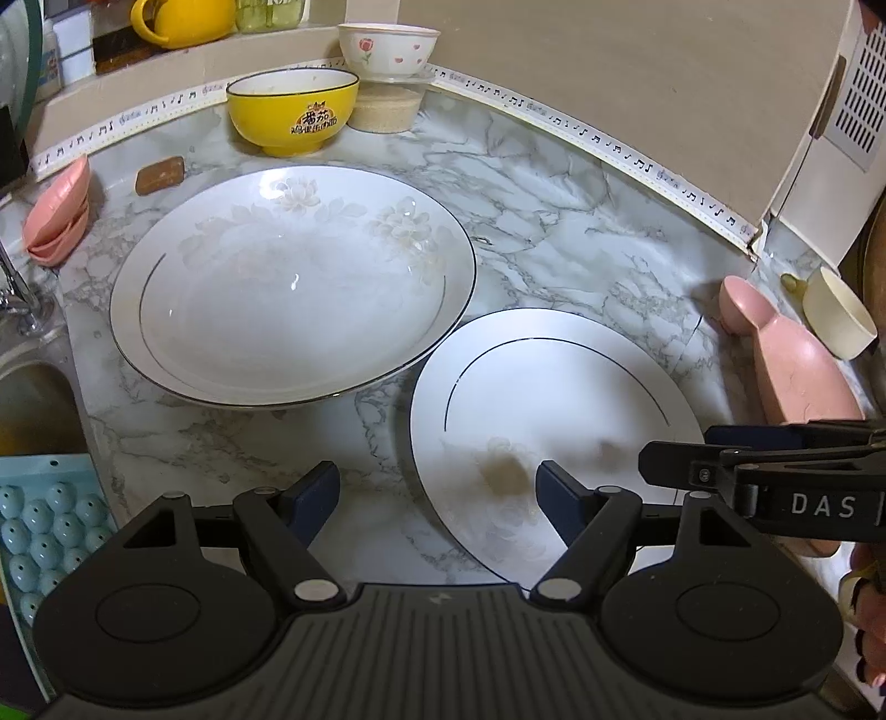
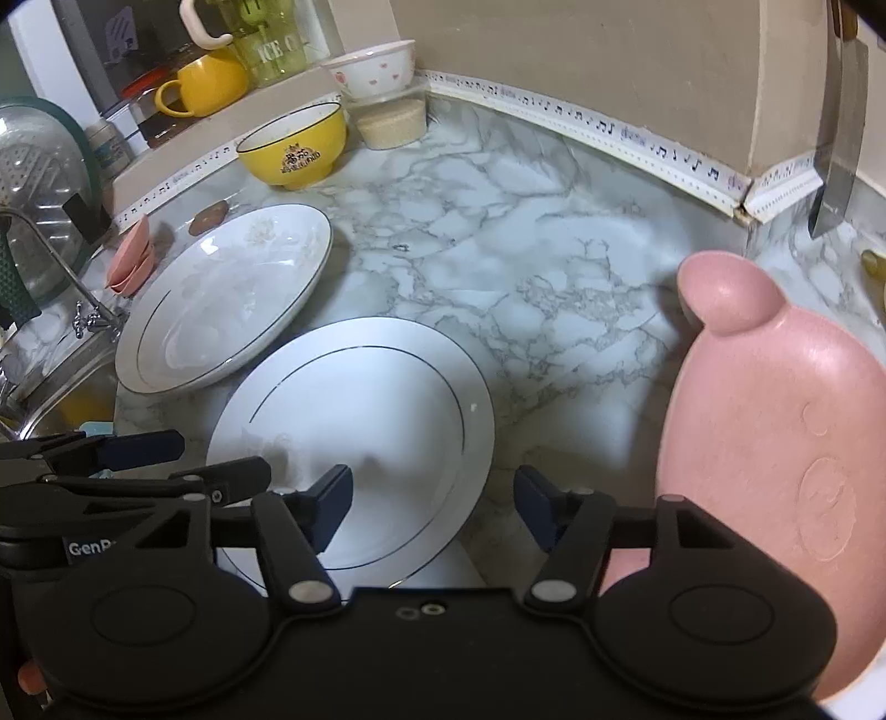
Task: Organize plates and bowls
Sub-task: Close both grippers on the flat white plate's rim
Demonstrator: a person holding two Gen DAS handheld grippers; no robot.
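A large white deep plate (image 1: 293, 288) (image 2: 221, 299) lies on the marble counter. A flat white plate with a thin dark ring (image 1: 548, 437) (image 2: 354, 443) lies just right of it, its edge under the deep plate's rim. A yellow bowl (image 1: 292, 111) (image 2: 293, 145) and a white floral bowl (image 1: 389, 50) (image 2: 372, 67) stand at the back. A pink pig-shaped plate (image 1: 797, 376) (image 2: 775, 443) lies at the right. My left gripper (image 1: 437, 498) (image 2: 177, 462) is open and empty over the flat plate's left edge. My right gripper (image 2: 432, 504) (image 1: 681, 448) is open and empty over its right edge.
Small pink dishes (image 1: 58, 216) are stacked at the left by a tap (image 2: 66, 277) and sink. A blue mould (image 1: 50, 526) lies at the near left. A cream cup (image 1: 836, 313) lies at the far right. A knife blade (image 2: 839, 133) hangs on the right wall.
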